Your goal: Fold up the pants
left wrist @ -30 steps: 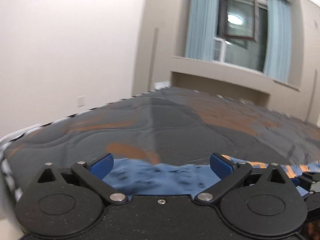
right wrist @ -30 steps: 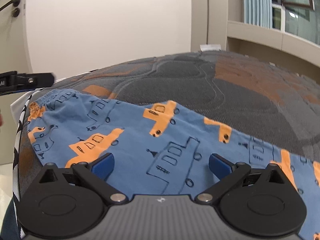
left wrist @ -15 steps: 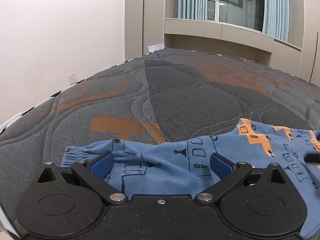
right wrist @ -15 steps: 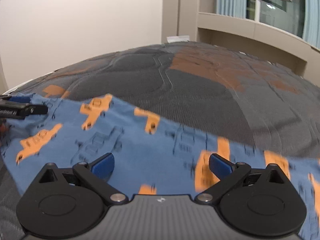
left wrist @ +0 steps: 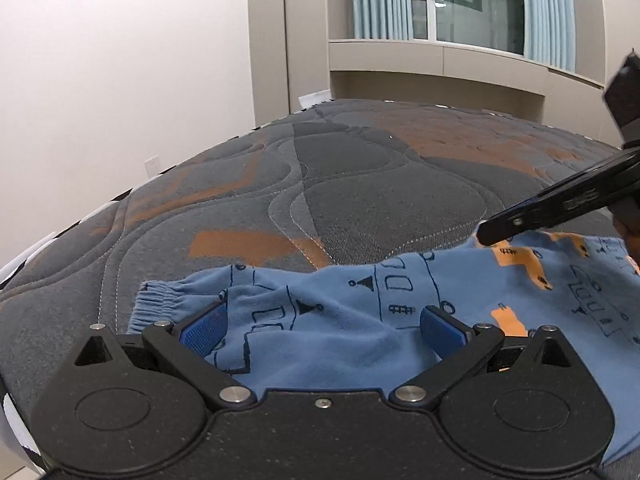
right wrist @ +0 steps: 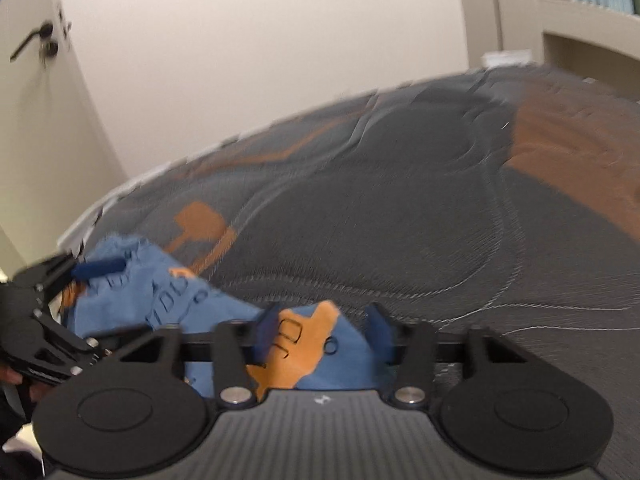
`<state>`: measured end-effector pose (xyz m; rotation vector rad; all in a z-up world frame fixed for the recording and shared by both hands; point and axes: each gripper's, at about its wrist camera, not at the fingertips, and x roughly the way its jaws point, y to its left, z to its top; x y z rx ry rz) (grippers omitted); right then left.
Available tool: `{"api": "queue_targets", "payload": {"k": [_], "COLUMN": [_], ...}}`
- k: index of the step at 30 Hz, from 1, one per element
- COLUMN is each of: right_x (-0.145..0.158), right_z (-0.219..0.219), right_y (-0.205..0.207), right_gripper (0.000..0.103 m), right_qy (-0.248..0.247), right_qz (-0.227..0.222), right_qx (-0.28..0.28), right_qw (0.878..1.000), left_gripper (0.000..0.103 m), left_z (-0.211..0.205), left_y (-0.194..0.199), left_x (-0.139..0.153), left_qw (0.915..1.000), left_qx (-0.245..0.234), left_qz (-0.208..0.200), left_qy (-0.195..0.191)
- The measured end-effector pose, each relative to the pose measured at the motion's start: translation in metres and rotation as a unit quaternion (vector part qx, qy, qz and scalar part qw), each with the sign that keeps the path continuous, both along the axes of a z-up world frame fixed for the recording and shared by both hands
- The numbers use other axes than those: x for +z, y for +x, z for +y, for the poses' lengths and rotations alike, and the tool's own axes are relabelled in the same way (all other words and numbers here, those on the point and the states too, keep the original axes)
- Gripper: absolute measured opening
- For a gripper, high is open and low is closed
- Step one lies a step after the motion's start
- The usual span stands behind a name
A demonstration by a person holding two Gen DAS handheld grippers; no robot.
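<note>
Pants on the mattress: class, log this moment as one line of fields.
pants: spread on mattress | left tongs: open over cuff end | right tongs: partly closed around fabric, grip unclear | fold: not done

Ahead of me lies a grey quilted mattress with orange patches [left wrist: 360, 200]; far off, pale blue curtains [left wrist: 380, 0] frame a window [left wrist: 460, 0]; a door's black handle [right wrist: 32, 42] is at left.

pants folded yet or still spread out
Spread, not folded: the pants lie lengthwise across the mattress in one rumpled layer, cuff at one end. The right view is too blurred to add more.
</note>
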<state>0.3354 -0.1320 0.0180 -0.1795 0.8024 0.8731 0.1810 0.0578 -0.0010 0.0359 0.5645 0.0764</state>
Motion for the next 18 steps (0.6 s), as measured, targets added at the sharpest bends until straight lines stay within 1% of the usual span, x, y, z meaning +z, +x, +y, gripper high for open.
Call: {"api": "queue_targets", "payload": {"k": [2, 3, 5, 8, 11, 13, 14, 15, 16, 17, 18], "right_x": [-0.003, -0.002, 0.000, 0.004, -0.002, -0.006, -0.007, -0.005, -0.002, 0.001, 0.006], "right_z": [0.003, 0.003, 0.002, 0.002, 0.010, 0.013, 0.014, 0.014, 0.012, 0.009, 0.004], "right_y": [-0.001, -0.003, -0.006, -0.009, -0.013, -0.016, -0.019, -0.022, -0.026, -0.030, -0.037], "right_gripper": [0.011, 0.009, 0.007, 0.007, 0.007, 0.007, 0.017, 0.025, 0.038, 0.048, 0.061], "right_qy": [-0.006, -0.006, -0.002, -0.011, -0.038, -0.049, -0.053, -0.056, -0.056, -0.053, -0.044], "right_qz": [-0.004, -0.011, -0.023, -0.049, -0.075, -0.087, -0.097, -0.109, -0.117, -0.120, -0.122], "right_qx": [0.001, -0.001, -0.013, -0.029, -0.036, -0.037, -0.039, -0.046, -0.054, -0.060, -0.059], "right_qw": [1.000, 1.000, 1.000, 0.998, 0.996, 0.994, 0.993, 0.991, 0.990, 0.990, 0.990], "left_gripper": [0.102, 0.102, 0.102, 0.102, 0.102, 0.102, 0.102, 0.102, 0.102, 0.102, 0.102], "left_z": [0.000, 0.001, 0.001, 0.001, 0.005, 0.008, 0.009, 0.009, 0.009, 0.010, 0.011], "left_y": [0.000, -0.001, -0.001, -0.002, -0.006, -0.010, -0.011, -0.012, -0.012, -0.011, -0.011], "left_x": [-0.001, -0.001, -0.002, 0.000, 0.002, 0.002, 0.002, 0.002, 0.002, 0.002, 0.004], "left_qw": [1.0000, 1.0000, 1.0000, 1.0000, 0.9998, 0.9998, 0.9999, 1.0000, 1.0000, 1.0000, 1.0000], "left_qx": [-0.006, -0.006, -0.006, -0.003, -0.001, -0.007, -0.009, -0.006, 0.000, 0.000, 0.001], "left_qz": [0.002, 0.000, 0.000, -0.003, -0.009, -0.007, -0.006, -0.006, -0.005, -0.001, 0.000], "left_qy": [0.005, 0.005, 0.003, 0.000, -0.016, -0.017, -0.010, -0.002, 0.007, 0.008, 0.003]}}
